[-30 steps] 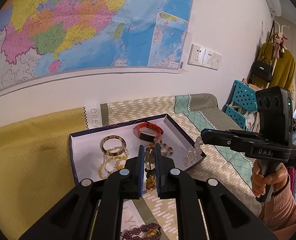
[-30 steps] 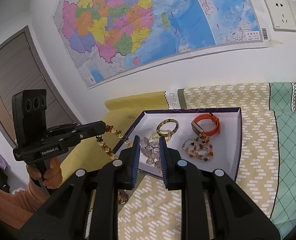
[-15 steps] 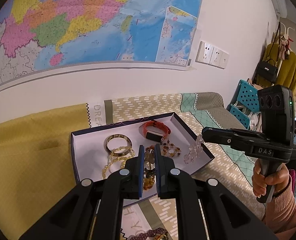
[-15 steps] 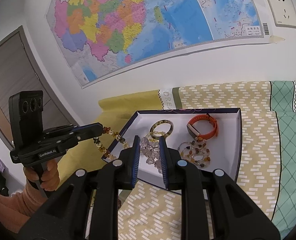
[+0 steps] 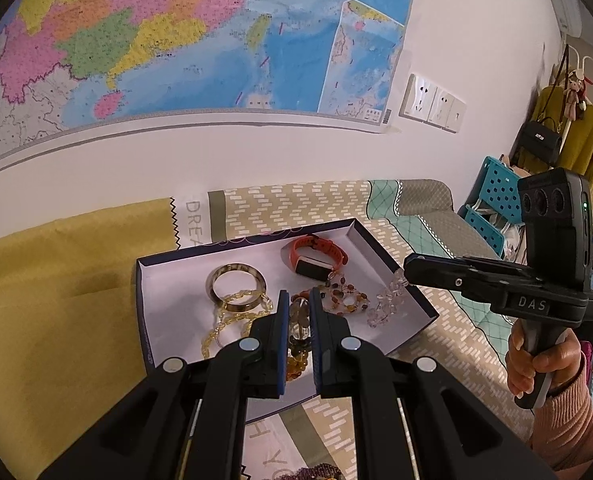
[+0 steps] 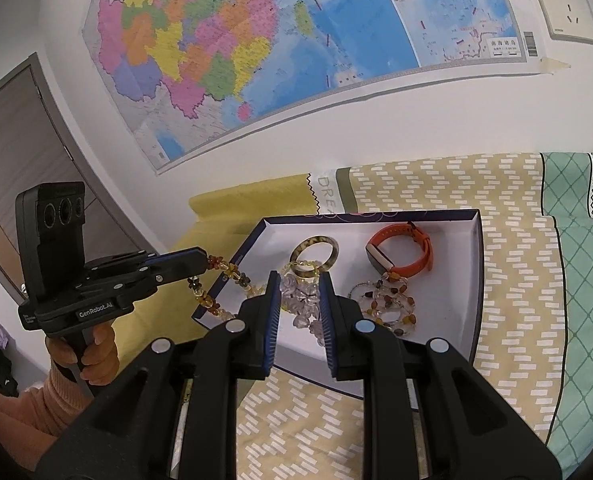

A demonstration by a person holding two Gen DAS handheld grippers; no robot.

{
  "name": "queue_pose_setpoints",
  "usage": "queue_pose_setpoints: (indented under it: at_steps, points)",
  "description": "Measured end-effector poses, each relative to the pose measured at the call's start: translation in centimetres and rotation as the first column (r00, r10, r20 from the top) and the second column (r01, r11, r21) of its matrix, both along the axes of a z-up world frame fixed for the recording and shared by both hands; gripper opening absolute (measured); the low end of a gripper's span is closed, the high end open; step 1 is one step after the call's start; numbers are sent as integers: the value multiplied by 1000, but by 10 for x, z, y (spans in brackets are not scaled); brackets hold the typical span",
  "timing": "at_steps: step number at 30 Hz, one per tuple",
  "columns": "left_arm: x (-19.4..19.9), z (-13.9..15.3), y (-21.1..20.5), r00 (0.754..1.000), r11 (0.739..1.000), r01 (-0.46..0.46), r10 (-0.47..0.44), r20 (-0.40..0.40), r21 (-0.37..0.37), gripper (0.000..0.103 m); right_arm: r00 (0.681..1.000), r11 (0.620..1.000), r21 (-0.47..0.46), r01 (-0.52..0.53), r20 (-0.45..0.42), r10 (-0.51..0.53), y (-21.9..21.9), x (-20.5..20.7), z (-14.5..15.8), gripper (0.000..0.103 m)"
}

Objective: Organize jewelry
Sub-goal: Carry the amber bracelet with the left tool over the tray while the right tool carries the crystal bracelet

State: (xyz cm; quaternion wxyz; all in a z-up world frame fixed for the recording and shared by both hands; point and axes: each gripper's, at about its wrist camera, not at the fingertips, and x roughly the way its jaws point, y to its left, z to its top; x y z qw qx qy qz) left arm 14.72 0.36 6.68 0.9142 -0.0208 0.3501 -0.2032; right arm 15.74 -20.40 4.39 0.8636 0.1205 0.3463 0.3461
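Up over the box (image 6: 478, 280), the left gripper (image 5: 296, 300) pinches an amber bead strand (image 6: 220, 284) hanging past the box's left edge, the bangle (image 6: 314, 254) lies inside, the right gripper (image 6: 299, 280) pinches a clear crystal strand (image 5: 386, 304) above the box's middle, and the orange watch (image 6: 402, 252) lies inside at right.

Both tools, left (image 5: 296, 316) and right (image 6: 299, 300), have carried their bead strands forward over the box (image 5: 392, 272).
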Motion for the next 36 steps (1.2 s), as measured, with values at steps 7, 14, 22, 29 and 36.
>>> queue_pose_setpoints:
  at_steps: [7, 14, 22, 29, 36]
  points:
    - [8, -6, 0, 1000, 1000, 4, -4, -27, -10, 8, 1000, 1000, -7, 0, -13, 0, 2, 7, -6, 19]
    - [15, -11, 0, 999, 1000, -5, 4, -44, -8, 8, 1000, 1000, -19, 3, -26, -4, 4, 15, -12, 19]
    - [23, -19, -1, 998, 1000, -17, 17, -62, 1, 8, 999, 1000, -24, 9, -45, -10, 6, 24, -18, 19]
    - [30, -27, -2, 996, 1000, -20, 21, -85, 9, 8, 998, 1000, -30, 6, -56, -8, 7, 29, -21, 19]
    - [36, -34, -1, 994, 1000, -27, 28, -104, 13, 8, 998, 999, -44, 1, -65, -4, 14, 35, -24, 19]
